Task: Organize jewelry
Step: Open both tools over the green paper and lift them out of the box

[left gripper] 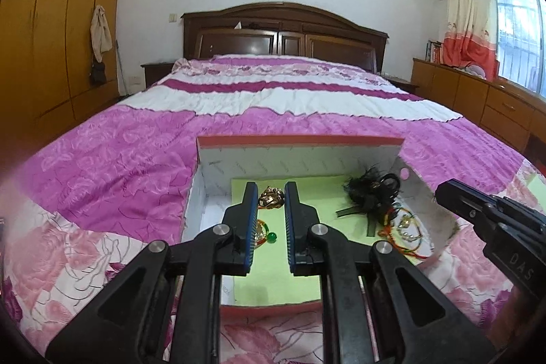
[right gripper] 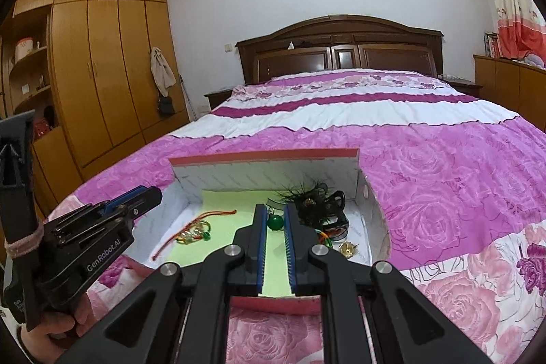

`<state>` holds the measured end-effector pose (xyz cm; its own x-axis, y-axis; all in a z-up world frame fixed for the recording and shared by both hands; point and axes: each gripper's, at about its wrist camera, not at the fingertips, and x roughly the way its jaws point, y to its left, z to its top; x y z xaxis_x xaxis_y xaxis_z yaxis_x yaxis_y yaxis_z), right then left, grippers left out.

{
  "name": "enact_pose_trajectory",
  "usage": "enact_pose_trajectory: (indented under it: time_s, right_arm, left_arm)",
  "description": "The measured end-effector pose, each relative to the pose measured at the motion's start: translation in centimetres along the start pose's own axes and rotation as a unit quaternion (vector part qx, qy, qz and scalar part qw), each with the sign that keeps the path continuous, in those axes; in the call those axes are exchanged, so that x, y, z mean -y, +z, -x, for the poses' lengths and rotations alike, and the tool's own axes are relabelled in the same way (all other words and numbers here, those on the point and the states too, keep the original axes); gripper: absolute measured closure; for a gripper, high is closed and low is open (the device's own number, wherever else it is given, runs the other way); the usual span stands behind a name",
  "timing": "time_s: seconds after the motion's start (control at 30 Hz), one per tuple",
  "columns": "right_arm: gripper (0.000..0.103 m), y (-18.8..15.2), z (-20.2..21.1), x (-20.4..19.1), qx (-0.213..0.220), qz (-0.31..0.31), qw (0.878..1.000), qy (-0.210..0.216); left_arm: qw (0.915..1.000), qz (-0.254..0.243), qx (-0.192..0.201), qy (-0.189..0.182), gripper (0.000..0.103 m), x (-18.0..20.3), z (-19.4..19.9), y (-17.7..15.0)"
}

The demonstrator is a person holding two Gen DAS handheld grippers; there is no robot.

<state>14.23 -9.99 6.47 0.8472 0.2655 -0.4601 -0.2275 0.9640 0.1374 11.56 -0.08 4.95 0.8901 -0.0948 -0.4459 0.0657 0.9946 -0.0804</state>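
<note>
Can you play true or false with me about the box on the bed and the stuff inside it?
1. The box sits on a pink flowery bedspread. True.
2. The box has a blue paper on its bottom. False: the paper is light green.
3. A black feathery hair clip lies in the box. True.
4. The left gripper is carrying the hair clip. False: its jaws hold nothing.
5. A green bead shows between the right gripper's fingers. True.
6. The box is closed with a lid. False: it is open on top.
</note>
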Motion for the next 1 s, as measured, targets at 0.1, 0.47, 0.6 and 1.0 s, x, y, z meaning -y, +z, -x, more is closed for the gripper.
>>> enact_pose_trajectory:
  time_s: [0.1, 0.47, 0.6, 1.0]
  right_arm:
    - [0.092, -0.4, -1.2, 0.2, -0.012, -0.001, 1.0, -0.005]
    - [0.091, -2.3, -4.9, 1.5, -0.059, -0.014, 0.998, -0.02]
    - [0.091, -2.6, -5.3, 1.1, -0.064, -0.001, 0.998, -0.021]
    - [0.08, -3.0, -5.5, 0.3, -0.065, 0.018, 0.997, -0.021]
  left_arm:
    - [0.9999, 0.006, -0.015, -0.001, 0.096, -0.3, -1.2, -0.5]
    - [0.997, 0.021, -0.073, -0.011, 0.096, -0.9, -4.3, -2.5]
    - [0.9963, 0.026, -0.081, -0.007, 0.096, -1.1, -4.9, -2.7]
    - [0.9956, 0.022, -0.091, -0.006, 0.09, -0.9, -5.3, -3.0]
